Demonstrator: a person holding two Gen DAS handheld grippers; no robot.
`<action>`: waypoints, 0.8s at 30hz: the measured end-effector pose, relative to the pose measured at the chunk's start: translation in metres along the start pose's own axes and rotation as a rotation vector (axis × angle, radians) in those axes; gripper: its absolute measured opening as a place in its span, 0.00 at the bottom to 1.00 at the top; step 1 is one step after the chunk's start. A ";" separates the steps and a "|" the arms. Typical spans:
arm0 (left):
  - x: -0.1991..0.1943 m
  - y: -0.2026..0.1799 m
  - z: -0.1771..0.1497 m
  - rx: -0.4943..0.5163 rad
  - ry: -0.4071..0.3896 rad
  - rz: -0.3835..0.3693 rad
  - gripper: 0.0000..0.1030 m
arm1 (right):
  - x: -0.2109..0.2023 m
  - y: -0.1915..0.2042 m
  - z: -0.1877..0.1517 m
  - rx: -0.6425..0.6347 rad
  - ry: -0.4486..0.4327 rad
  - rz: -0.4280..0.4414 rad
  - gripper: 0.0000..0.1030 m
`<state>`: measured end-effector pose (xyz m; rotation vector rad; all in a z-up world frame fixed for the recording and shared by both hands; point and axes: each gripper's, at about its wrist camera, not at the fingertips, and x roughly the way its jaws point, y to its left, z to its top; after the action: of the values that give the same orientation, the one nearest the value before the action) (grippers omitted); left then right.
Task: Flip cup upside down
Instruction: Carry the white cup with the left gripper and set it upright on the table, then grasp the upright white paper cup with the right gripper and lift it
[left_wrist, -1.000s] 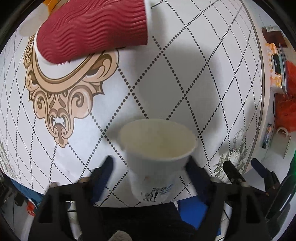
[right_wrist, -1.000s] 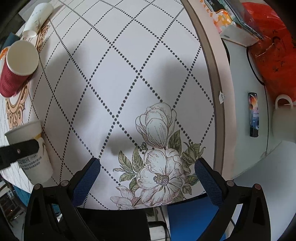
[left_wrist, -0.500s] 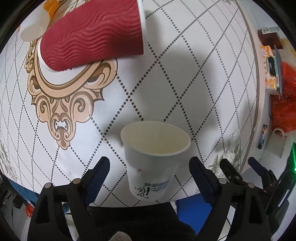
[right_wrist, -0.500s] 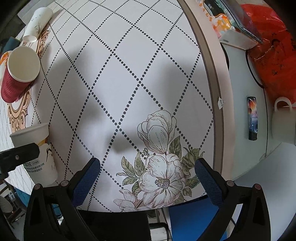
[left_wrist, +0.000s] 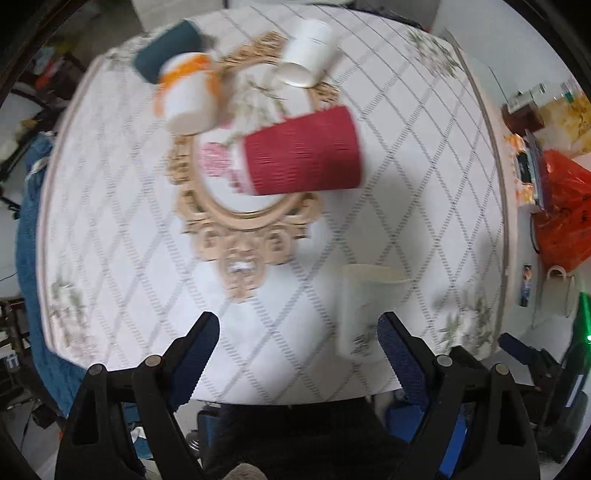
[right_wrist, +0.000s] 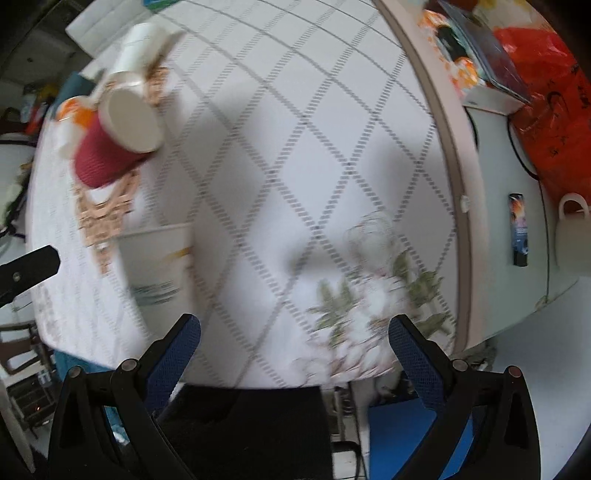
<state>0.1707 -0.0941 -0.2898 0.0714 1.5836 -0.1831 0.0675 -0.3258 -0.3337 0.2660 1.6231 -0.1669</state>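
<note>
A white paper cup (left_wrist: 365, 306) stands upright, mouth up, on the patterned tablecloth (left_wrist: 147, 236) near its front edge. My left gripper (left_wrist: 299, 332) is open and empty, pulled back, with the cup just beyond its right finger. The cup also shows in the right wrist view (right_wrist: 157, 266), left of my right gripper (right_wrist: 293, 328), which is open and empty over the flower print. A red ribbed cup (left_wrist: 301, 151) lies on its side in the middle of the table; it also shows in the right wrist view (right_wrist: 114, 147). Both views are motion-blurred.
A white cup (left_wrist: 308, 51) and an orange-and-white cup (left_wrist: 188, 96) lie on their sides at the far end, beside a teal one (left_wrist: 162, 48). An orange bag (left_wrist: 561, 206), a white mug (right_wrist: 574, 229) and boxes sit on the counter to the right.
My left gripper has let go of the white cup and drawn back and up, so more of the table shows. My right gripper has also pulled back a little. The cup stays upright.
</note>
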 end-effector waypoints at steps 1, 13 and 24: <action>-0.003 0.008 -0.006 -0.011 -0.006 0.012 0.85 | -0.004 0.008 -0.004 -0.011 0.000 0.012 1.00; -0.002 0.078 -0.042 -0.163 -0.020 0.009 0.85 | -0.050 0.083 -0.023 -0.149 -0.010 0.080 1.00; 0.005 0.115 -0.059 -0.236 -0.033 -0.024 0.85 | -0.073 0.123 -0.024 -0.345 -0.022 -0.055 1.00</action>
<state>0.1312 0.0287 -0.3024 -0.1341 1.5632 -0.0155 0.0818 -0.2065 -0.2532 -0.0455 1.6080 0.0693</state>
